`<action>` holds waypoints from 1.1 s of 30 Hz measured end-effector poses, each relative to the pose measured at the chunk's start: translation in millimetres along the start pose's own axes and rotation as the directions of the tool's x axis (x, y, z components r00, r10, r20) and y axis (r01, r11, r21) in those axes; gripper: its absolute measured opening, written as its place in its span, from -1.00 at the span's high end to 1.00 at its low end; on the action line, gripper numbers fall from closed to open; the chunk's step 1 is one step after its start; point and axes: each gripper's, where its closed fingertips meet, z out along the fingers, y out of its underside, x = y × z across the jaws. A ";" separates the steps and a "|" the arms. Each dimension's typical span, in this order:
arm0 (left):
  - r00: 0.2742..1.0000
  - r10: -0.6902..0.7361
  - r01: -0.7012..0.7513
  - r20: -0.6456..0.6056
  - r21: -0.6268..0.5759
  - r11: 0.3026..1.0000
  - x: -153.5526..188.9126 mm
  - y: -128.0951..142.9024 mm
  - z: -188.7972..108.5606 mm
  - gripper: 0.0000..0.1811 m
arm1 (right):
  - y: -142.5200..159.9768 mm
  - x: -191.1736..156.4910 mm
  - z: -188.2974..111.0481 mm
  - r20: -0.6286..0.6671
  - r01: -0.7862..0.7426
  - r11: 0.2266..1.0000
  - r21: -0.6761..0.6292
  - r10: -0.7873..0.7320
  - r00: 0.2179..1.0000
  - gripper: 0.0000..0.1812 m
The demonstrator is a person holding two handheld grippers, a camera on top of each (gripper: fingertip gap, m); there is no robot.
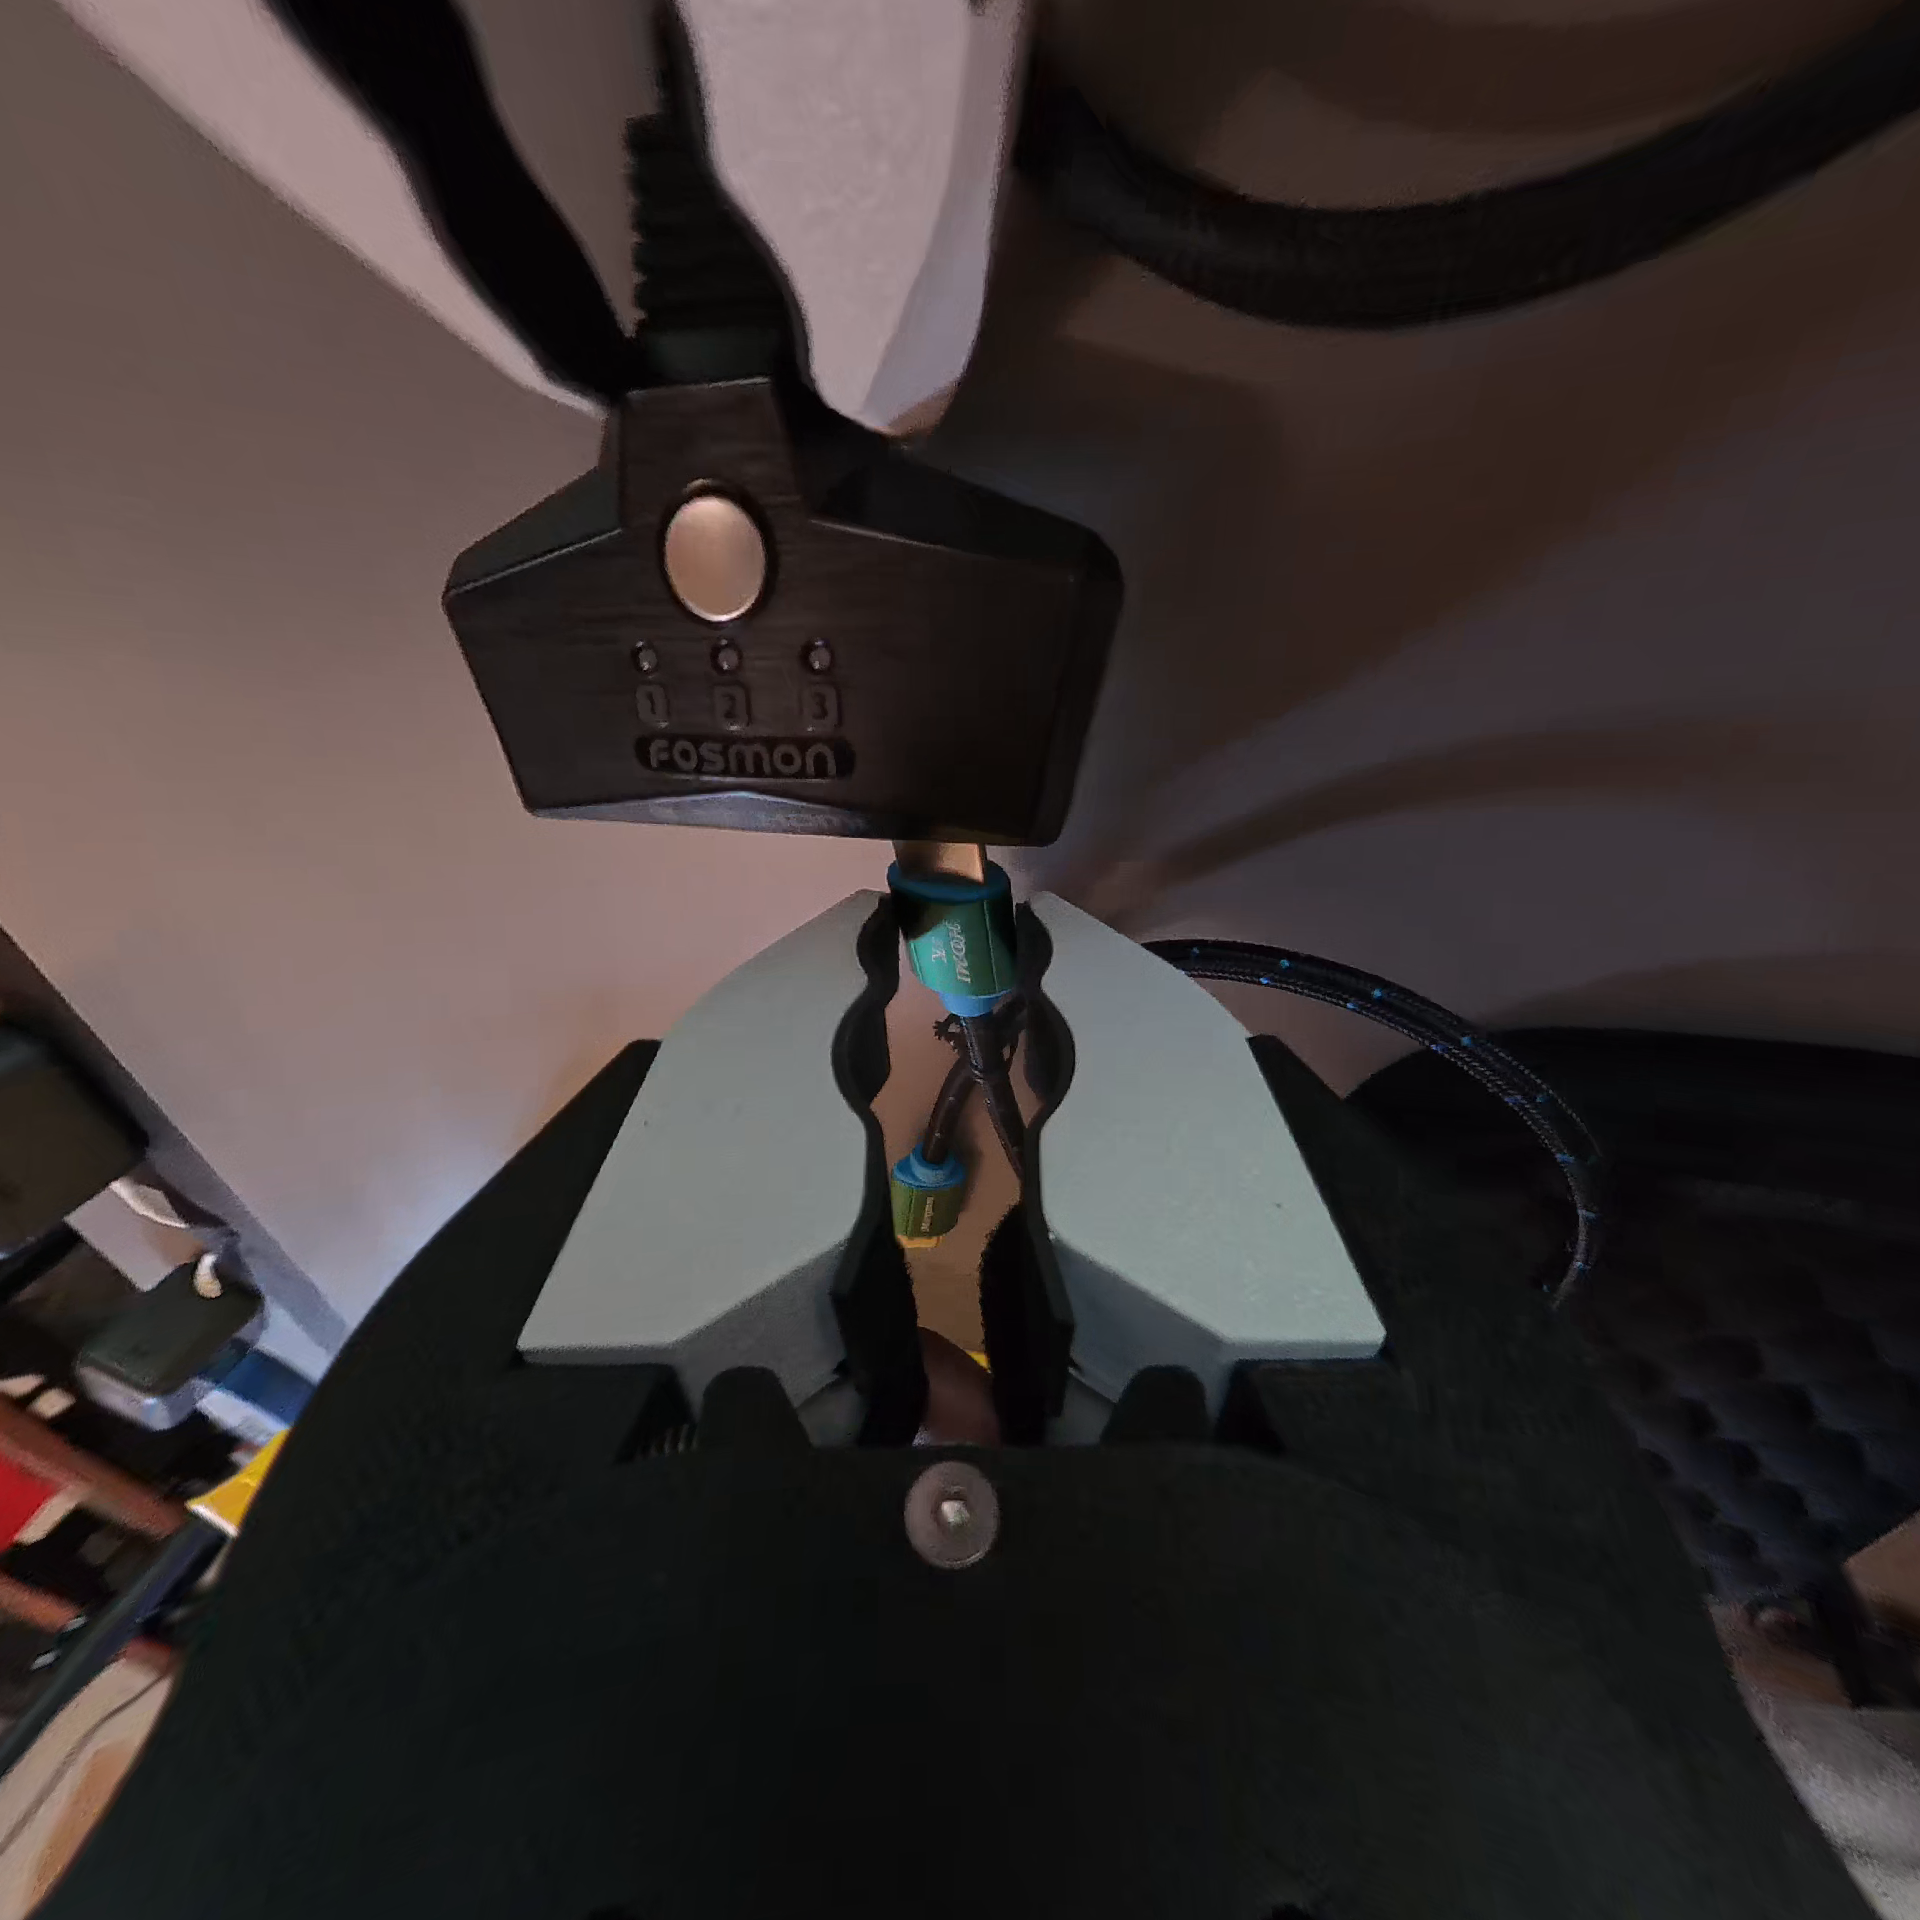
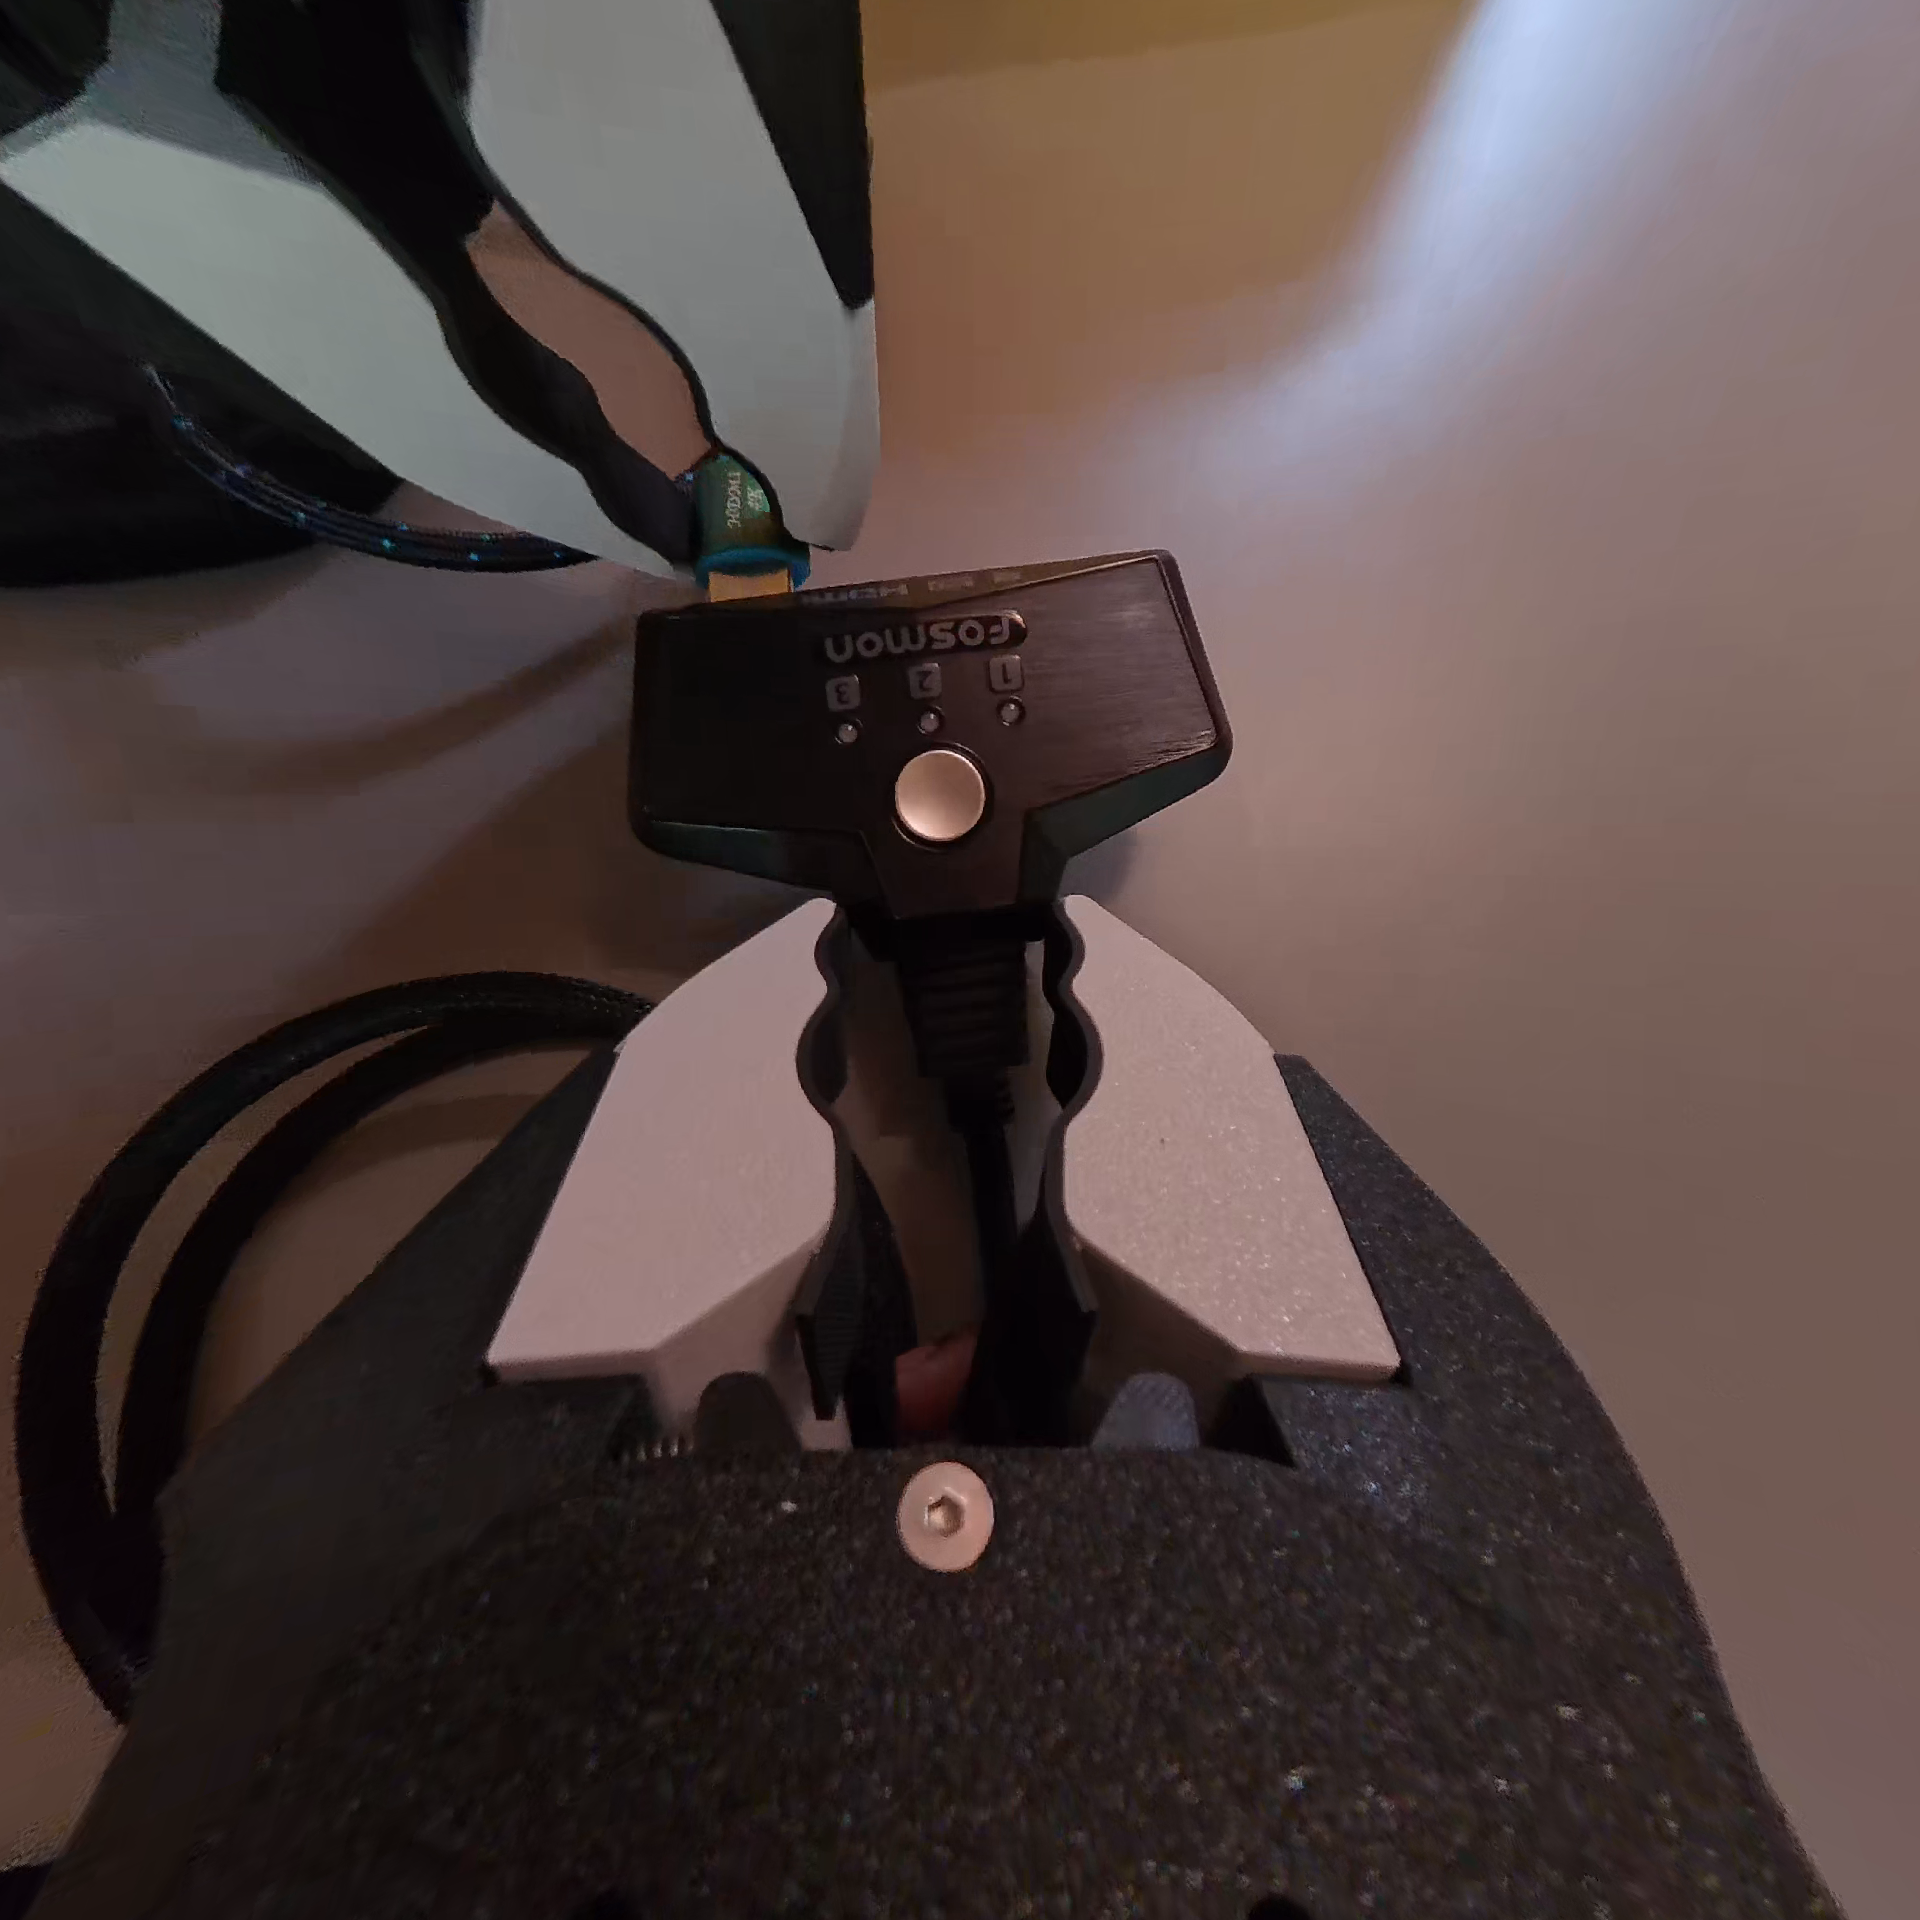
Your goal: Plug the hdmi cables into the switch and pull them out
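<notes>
The switch (image 2: 925, 717) is brushed black metal with a shiny silver button (image 2: 940, 795). The cable (image 1: 1455, 1049) is braided cloth; the plug (image 1: 951, 940) is glossy teal.

We see a plain pale tabletop (image 1: 260, 727) in dim, warm light, with a brighter bluish patch (image 2: 1558, 260) at one side. Beside it stands a dark mesh chair (image 1: 1714, 1299), and clutter (image 1: 94, 1403) sits below its edge.

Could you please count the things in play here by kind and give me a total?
Black switch box: 1
Green-and-blue cable plugs: 2, one at the switch box, one hanging loose
Hand-held grippers: 2, left, right
Total: 5
</notes>
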 end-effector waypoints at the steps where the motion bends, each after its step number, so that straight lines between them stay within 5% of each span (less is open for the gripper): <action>1: 1.000 0.014 -0.015 -0.009 -0.016 1.000 2.0 0.1 3.3 0.77 | 2.1 -0.6 1.8 0.000 0.006 1.000 -0.021 -0.006 1.000 0.60; 5: 0.994 -0.094 0.101 -0.059 0.119 0.988 1.4 -8.0 9.0 0.74 | 9.7 -2.1 4.3 0.004 0.015 0.999 -0.043 -0.015 1.000 0.60; 7: 0.977 -0.206 0.211 -0.048 0.192 0.958 -5.5 -3.2 3.9 0.53 | 9.6 -1.7 3.7 -0.016 0.054 0.998 -0.044 -0.055 0.998 0.59; 11: 0.897 -0.437 0.361 0.071 0.454 0.815 -21.2 15.2 -26.6 0.44 | 7.7 -9.8 -4.8 0.027 0.094 0.995 0.015 -0.095 0.995 0.46; 13: 0.812 -0.573 0.389 0.109 0.630 0.672 -25.3 26.8 -53.4 0.44 | 0.9 -8.5 -16.2 0.018 0.103 0.992 0.074 -0.104 0.994 0.30; 16: 0.681 -0.731 0.373 -0.051 0.882 0.287 -17.0 36.4 -104.3 0.45 | -25.2 -20.5 -27.4 0.014 0.143 0.977 0.158 -0.147 0.989 0.25; 18: 0.635 -0.737 0.359 -0.232 0.933 0.016 -5.7 42.5 -131.9 0.44 | -46.2 -35.7 -21.4 0.022 0.191 0.966 0.176 -0.198 0.980 0.34; 20: 0.644 -0.696 0.325 -0.317 0.937 -0.126 7.9 45.1 -148.3 0.44 | -54.4 -47.3 -2.1 0.048 0.222 0.970 0.094 -0.227 0.973 0.50; 24: 0.740 -0.620 0.217 -0.262 0.965 -0.148 28.0 33.3 -168.8 0.38 | -56.5 -53.6 42.9 0.087 0.276 0.960 -0.048 -0.271 0.959 0.56; 25: 0.765 -0.596 0.186 -0.245 0.970 -0.160 32.5 29.7 -177.3 0.35 | -51.6 -51.7 51.6 0.092 0.290 0.952 -0.095 -0.282 0.955 0.73; 28: 0.822 -0.541 0.039 -0.174 0.967 -0.252 48.6 27.7 -213.1 0.35 | -59.6 -49.5 50.3 0.091 0.280 0.959 -0.047 -0.275 0.957 0.76; 31: 0.795 -0.595 -0.100 -0.119 0.941 -0.323 53.3 45.1 -237.6 0.35 | -95.2 -41.4 10.4 0.099 0.141 0.959 0.247 -0.170 0.980 0.77; 33: 0.744 -0.659 -0.233 -0.112 0.881 -0.412 56.0 65.1 -254.1 0.35 | -125.6 -30.9 -38.9 0.138 0.024 0.848 0.530 -0.114 0.984 1.00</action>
